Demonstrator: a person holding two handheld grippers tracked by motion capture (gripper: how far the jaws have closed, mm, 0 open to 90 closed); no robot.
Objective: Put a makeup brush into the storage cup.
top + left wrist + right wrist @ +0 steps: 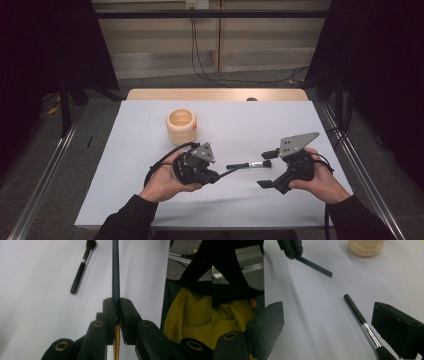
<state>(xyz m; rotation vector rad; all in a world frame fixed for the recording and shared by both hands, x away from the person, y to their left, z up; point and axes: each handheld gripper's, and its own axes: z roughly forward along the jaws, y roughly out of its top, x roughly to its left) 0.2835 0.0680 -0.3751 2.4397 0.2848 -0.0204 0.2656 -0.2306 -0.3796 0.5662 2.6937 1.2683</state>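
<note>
Small print on cream holder (365, 251), unreadable

The tabletop (150, 150) is a plain white, matte surface, with a strip of light wood showing along its far edge. On it, toward the far left of centre, stands a cream-coloured ribbed holder (181, 126), upright with its mouth open to the top. Nearer the person, about the middle of the surface, a makeup brush (248, 164) lies flat on its side, well apart from the holder; it has a black handle, a silver ferrule and a dark tuft, the tuft pointing toward the right edge. The rest of the white surface around these two things is bare.
</note>
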